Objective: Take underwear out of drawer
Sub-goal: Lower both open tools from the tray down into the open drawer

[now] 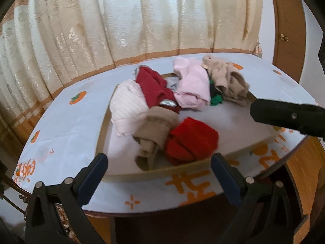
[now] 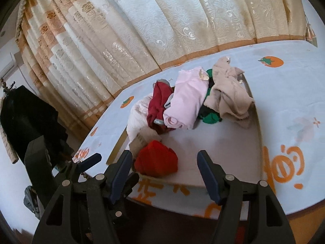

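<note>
A shallow drawer tray [image 1: 162, 171] [image 2: 256, 134] lies on the table and holds several pieces of rolled underwear. A bright red piece [image 1: 191, 140] [image 2: 156, 159] sits nearest the front rim. Beside it are a tan piece [image 1: 154, 130], a pale striped piece [image 1: 128, 105], a dark red piece [image 1: 154, 87] [image 2: 159, 101], a pink piece [image 1: 193, 83] [image 2: 186, 99], a green piece [image 2: 211, 119] and a beige piece [image 1: 227, 81] [image 2: 229, 93]. My left gripper [image 1: 158, 160] is open at the front rim. My right gripper [image 2: 164, 158] is open just before the red piece and shows at the right of the left wrist view [image 1: 284, 116].
The round table [image 1: 67, 130] has a white cloth with orange fruit and orange characters. Cream patterned curtains [image 1: 121, 20] hang behind it. A wooden cabinet [image 1: 288, 32] stands at the far right. A black object [image 2: 28, 113] stands left of the table.
</note>
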Motion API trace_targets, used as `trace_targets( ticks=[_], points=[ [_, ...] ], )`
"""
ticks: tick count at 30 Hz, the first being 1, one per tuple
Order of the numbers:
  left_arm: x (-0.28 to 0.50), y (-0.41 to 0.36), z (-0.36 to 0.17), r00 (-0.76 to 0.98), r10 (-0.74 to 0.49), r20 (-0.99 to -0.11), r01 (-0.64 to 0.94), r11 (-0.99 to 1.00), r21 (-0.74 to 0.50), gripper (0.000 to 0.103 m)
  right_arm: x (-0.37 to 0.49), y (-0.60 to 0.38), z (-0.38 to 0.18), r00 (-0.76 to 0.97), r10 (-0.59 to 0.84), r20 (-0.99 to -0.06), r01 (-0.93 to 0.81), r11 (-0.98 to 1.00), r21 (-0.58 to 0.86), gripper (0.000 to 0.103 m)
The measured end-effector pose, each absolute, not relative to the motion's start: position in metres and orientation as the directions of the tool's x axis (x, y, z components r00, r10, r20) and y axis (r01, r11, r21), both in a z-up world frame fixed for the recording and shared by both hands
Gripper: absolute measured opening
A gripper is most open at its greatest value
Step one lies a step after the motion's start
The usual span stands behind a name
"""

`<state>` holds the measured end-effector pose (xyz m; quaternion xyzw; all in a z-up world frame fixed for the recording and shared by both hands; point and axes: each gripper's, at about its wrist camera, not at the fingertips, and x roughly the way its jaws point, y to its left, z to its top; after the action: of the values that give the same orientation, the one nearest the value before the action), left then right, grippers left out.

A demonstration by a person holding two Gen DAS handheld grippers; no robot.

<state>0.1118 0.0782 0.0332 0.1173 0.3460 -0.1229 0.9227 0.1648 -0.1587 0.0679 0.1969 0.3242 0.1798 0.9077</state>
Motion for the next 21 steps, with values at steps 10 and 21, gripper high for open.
trace_targets(
  ticks=[10, 21],
  points=[
    [0.086, 0.060, 0.022, 0.705, -0.169, -0.689, 0.376, 0.913, 0.161, 0.103, 0.133, -0.173, 0.067, 0.721, 0.445, -0.531, -0.202, 0.868, 0.454, 0.069],
    [0.066, 0.062, 0.010, 0.658, -0.213, -0.722, 0.439, 0.888, 0.138, 0.103, 0.106, -0.177, 0.056, 0.691, 0.441, -0.573, -0.231, 0.886, 0.403, 0.069]
  ],
)
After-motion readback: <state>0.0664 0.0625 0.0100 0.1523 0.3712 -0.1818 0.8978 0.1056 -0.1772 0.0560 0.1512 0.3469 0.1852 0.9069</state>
